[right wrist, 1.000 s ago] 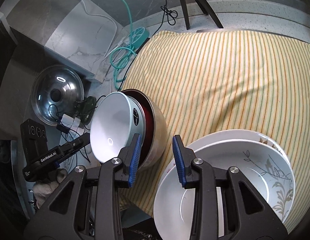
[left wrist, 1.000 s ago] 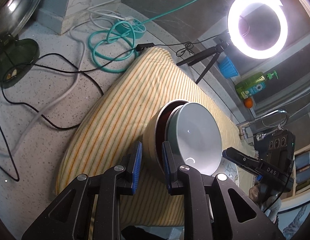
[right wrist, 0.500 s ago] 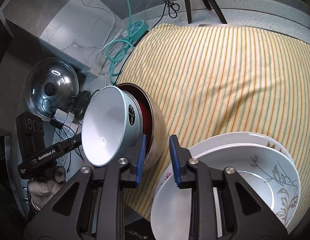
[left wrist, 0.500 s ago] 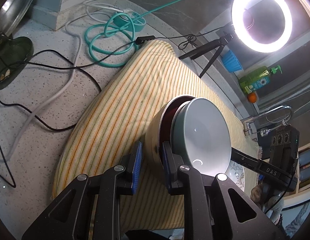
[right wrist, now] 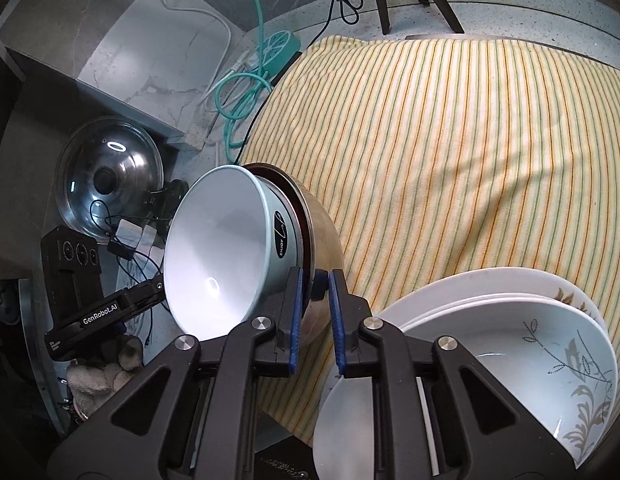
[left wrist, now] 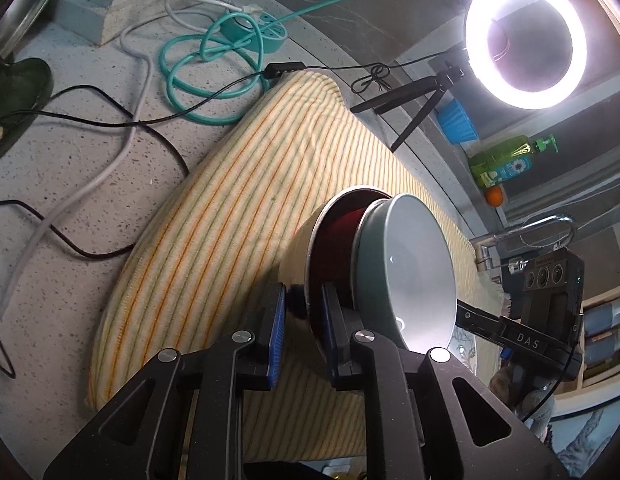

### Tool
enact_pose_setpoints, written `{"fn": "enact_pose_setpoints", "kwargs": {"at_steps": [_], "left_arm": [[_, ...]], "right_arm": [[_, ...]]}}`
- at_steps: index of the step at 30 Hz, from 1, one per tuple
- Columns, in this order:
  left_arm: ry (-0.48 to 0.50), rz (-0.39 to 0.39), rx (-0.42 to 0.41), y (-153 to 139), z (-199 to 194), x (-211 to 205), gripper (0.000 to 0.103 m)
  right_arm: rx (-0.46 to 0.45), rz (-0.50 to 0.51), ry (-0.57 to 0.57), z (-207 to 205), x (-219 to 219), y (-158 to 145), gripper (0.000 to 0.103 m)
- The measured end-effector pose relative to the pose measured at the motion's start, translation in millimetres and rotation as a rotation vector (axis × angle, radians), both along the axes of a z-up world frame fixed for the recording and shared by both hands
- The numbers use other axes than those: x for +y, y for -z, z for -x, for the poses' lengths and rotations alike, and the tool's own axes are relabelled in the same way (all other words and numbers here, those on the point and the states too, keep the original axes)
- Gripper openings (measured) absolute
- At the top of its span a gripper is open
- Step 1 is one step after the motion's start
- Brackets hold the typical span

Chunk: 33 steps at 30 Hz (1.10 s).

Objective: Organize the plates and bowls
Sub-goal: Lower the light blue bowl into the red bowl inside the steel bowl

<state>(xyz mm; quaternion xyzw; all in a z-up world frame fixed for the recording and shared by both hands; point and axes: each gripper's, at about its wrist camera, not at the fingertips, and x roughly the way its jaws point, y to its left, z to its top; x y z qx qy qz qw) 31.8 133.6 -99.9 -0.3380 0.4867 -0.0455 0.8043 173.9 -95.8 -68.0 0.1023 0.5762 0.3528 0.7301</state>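
Right gripper [right wrist: 313, 312]: jaws have just been closing, and both blue pads now pinch the rim of the metal bowl [right wrist: 322, 264]; a second ago they stood spread, one on each side of that rim with clear gaps. Left gripper [left wrist: 303, 322]: pinching the opposite edge of the same metal bowl [left wrist: 300, 240], one pad on the outer wall, one inside against the dark red lining; its pinch looks the same as in the earlier frames. The bowl pair fills more of both views than before and is more tilted, with the mouths turned sideways. Contents: the pale blue bowl [right wrist: 218, 256] is nested in the metal bowl, its rim standing proud of the metal rim, its white inside empty; a dark oval label shows on its outer wall. From the left wrist view the same pale blue bowl [left wrist: 410, 276] hides most of the red lining. Whether the metal bowl's base touches the striped cloth [right wrist: 450, 152] cannot be told. Just beside the right gripper, at the near corner of the cloth, is a stack of white plates [right wrist: 462, 300] with a leaf-patterned white bowl [right wrist: 550, 376] on top, nothing in it. Farther off on the speckled counter [left wrist: 70, 184]: coiled teal cable [left wrist: 206, 68], a glass pot lid [right wrist: 108, 176], ring light [left wrist: 526, 40].
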Motion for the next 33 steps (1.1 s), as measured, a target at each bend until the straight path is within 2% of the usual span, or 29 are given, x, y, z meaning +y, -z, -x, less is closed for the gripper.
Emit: {"fn": "enact_pose_setpoints", "kwargs": {"at_steps": [2, 8, 11, 16, 19, 23, 33], "left_arm": [[0.006, -0.013, -0.005, -1, -1, -2, 0.014], [0.010, 0.015, 0.005, 3, 0, 2, 0.014], [0.017, 0.007, 0.007, 4, 1, 4, 0.017], [0.015, -0.006, 0.001, 4, 1, 4, 0.017], [0.031, -0.005, -0.001, 3, 2, 2, 0.013], [0.049, -0.051, -0.002, -2, 1, -3, 0.013], [0.049, -0.081, -0.026, -16, 5, -7, 0.013]], "right_arm": [[0.003, -0.001, 0.000, -1, 0, 0, 0.015], [-0.017, 0.025, -0.017, 2, 3, -1, 0.014], [-0.036, 0.042, -0.036, 1, 6, -3, 0.015], [-0.004, 0.015, -0.021, -3, 3, -1, 0.015], [-0.004, 0.008, -0.018, 0, 3, -2, 0.015], [-0.005, 0.004, -0.015, 3, 4, -6, 0.015], [-0.002, -0.022, -0.004, 6, -3, -15, 0.015]]}}
